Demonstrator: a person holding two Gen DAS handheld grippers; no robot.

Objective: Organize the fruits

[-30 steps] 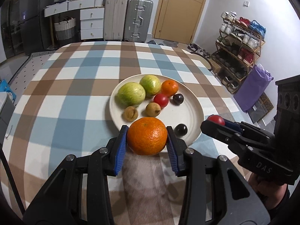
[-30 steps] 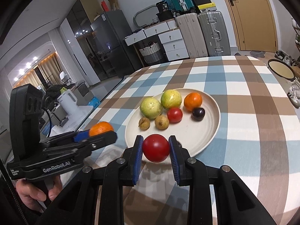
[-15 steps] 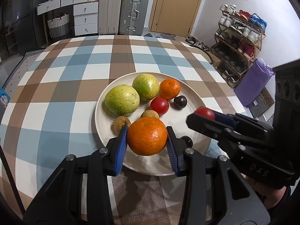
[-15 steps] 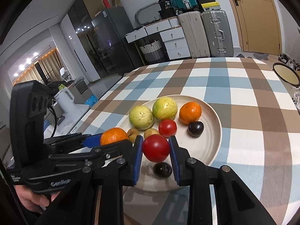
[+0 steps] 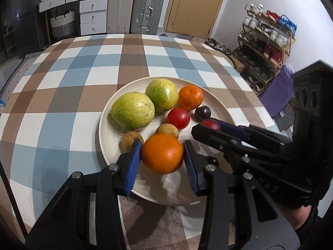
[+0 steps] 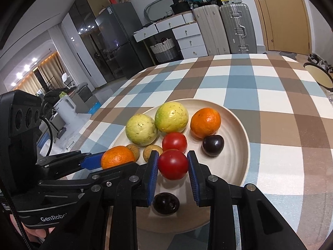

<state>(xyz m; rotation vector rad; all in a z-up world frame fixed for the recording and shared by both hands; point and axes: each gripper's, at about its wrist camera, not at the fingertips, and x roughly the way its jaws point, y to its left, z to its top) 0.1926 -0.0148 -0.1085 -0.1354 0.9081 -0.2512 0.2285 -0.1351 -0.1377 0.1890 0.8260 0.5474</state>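
Observation:
A cream plate point(image 5: 101, 129) on the checked tablecloth holds two green fruits point(image 5: 133, 110), a small orange point(image 5: 190, 96), a tomato point(image 5: 178, 117), a dark plum point(image 5: 203, 112) and two small brown fruits point(image 5: 132, 140). My left gripper point(image 5: 162, 158) is shut on a large orange point(image 5: 162, 153), held low over the plate's near side. My right gripper point(image 6: 172, 166) is shut on a red tomato point(image 6: 172, 163) just above the plate point(image 6: 239, 166), with a second dark plum point(image 6: 166, 203) lying beneath it. The two grippers sit side by side, almost touching.
The table's near edge lies below the grippers. Beyond the far edge stand suitcases point(image 5: 147, 10), white drawers point(image 5: 93, 16) and a door. A shoe rack point(image 5: 268, 41) and a purple bag point(image 5: 278, 89) are off to the right; a fridge point(image 6: 112, 41) is at the left.
Both grippers have come forward and down over the plate, each still holding its fruit. The orange now hangs over the plate's near side instead of in front of its rim.

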